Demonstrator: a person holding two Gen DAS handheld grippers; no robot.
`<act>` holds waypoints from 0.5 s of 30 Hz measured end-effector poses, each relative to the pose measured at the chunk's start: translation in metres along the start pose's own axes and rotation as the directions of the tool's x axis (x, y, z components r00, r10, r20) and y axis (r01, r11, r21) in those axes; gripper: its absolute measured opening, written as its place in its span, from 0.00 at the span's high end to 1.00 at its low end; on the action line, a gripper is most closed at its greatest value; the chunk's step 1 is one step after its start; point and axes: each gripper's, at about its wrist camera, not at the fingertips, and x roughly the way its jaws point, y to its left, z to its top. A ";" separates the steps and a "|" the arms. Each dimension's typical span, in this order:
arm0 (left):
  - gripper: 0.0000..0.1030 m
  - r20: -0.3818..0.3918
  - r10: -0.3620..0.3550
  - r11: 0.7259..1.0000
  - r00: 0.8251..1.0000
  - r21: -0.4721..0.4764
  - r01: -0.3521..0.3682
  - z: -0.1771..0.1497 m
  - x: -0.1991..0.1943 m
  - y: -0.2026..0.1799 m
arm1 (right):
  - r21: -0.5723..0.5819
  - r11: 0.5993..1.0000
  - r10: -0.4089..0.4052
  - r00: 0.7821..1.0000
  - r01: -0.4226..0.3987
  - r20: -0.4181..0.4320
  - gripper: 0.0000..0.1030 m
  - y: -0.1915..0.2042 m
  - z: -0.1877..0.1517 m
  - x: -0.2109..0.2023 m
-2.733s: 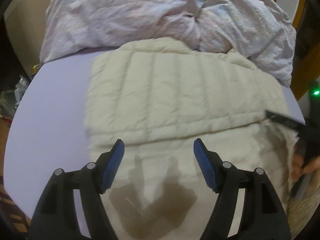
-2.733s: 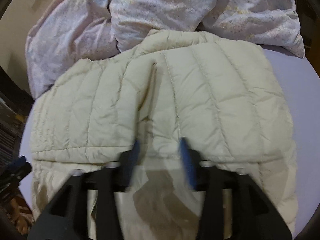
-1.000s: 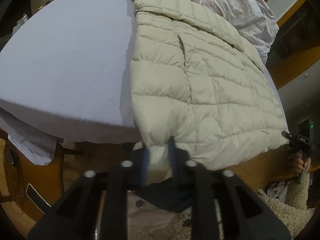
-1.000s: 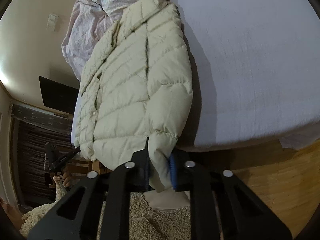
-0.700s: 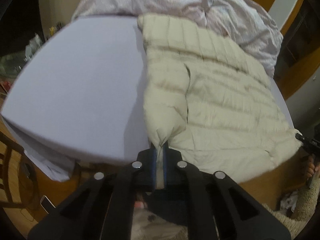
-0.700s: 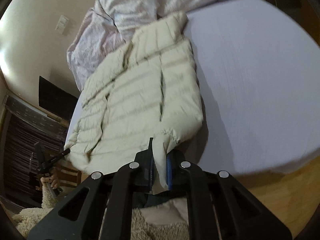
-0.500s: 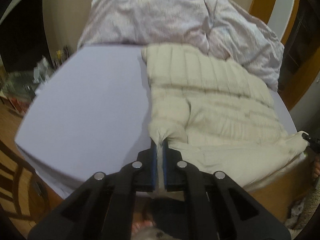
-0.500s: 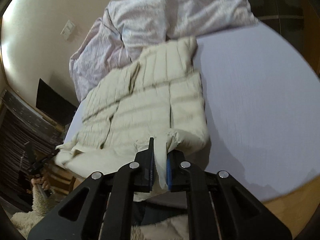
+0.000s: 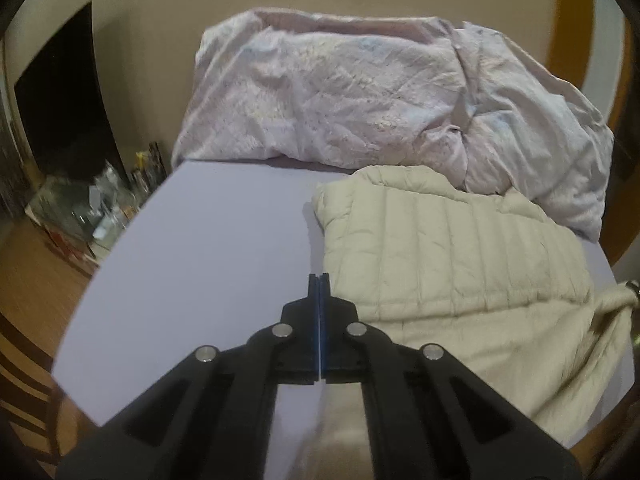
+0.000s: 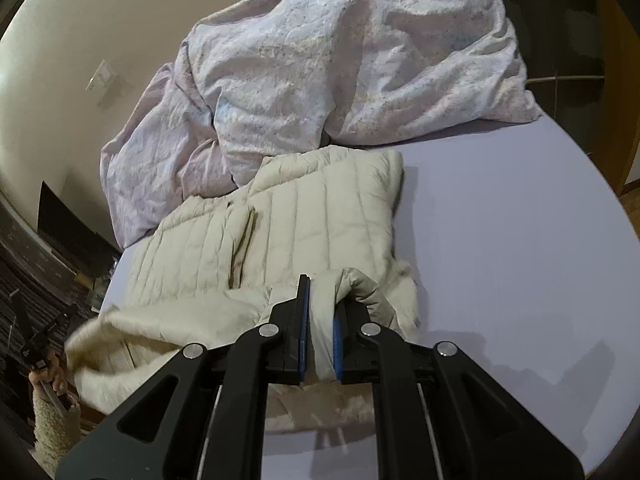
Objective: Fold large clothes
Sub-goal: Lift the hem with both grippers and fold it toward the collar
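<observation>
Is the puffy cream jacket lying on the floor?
No, the cream jacket lies on the bed's lilac sheet, beside the rumpled duvet.

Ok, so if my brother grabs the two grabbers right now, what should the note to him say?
Left gripper: shut, seemingly on a thin bit of the cream jacket hem.
Right gripper: shut on the other hem corner.
Jacket lies on the bed, collar by the duvet, hem raised.
Done: both corners gripped.
Left: probably carry the hem to the collar, set it down, flatten.
</observation>
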 end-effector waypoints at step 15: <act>0.61 -0.168 -0.163 0.982 0.972 -0.117 0.145 -0.033 0.006 0.046 | 0.033 0.997 -0.071 0.996 0.072 -0.053 0.92 -0.003 0.018 0.063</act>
